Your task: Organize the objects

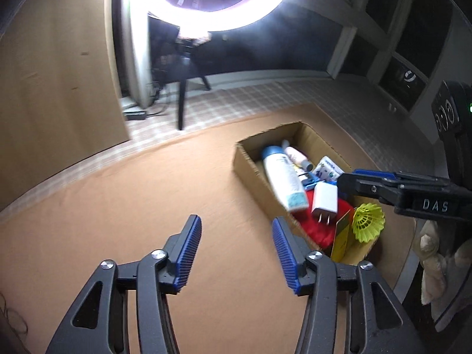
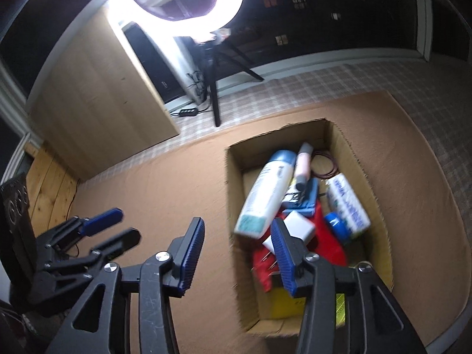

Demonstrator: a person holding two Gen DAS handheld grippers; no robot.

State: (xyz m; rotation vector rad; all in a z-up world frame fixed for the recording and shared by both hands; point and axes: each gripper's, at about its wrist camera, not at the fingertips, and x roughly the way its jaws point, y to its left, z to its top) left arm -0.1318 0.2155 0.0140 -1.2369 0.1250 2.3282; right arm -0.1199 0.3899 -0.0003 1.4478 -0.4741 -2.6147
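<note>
Your left gripper (image 1: pixel 236 250) and right gripper (image 2: pixel 237 250) both hang with blue-ribbed jaws apart and nothing between them, above the tan felt-covered table (image 1: pixel 147 191). Everything seems packed already: the open brown cardboard box (image 2: pixel 348 147) sits on the table's right half, holding a white bottle with a blue cap (image 2: pixel 265 191) lying slantwise, a slim pink tube (image 2: pixel 303 162), a white plug adapter (image 1: pixel 324 200) on red cloth (image 2: pixel 324 247), a tissue pack (image 2: pixel 348 203) and a yellow plastic shuttlecock (image 1: pixel 368 218) perched at the near end. I judge the sorting nearly done; check next for strays on the table, though none shows here.
</note>
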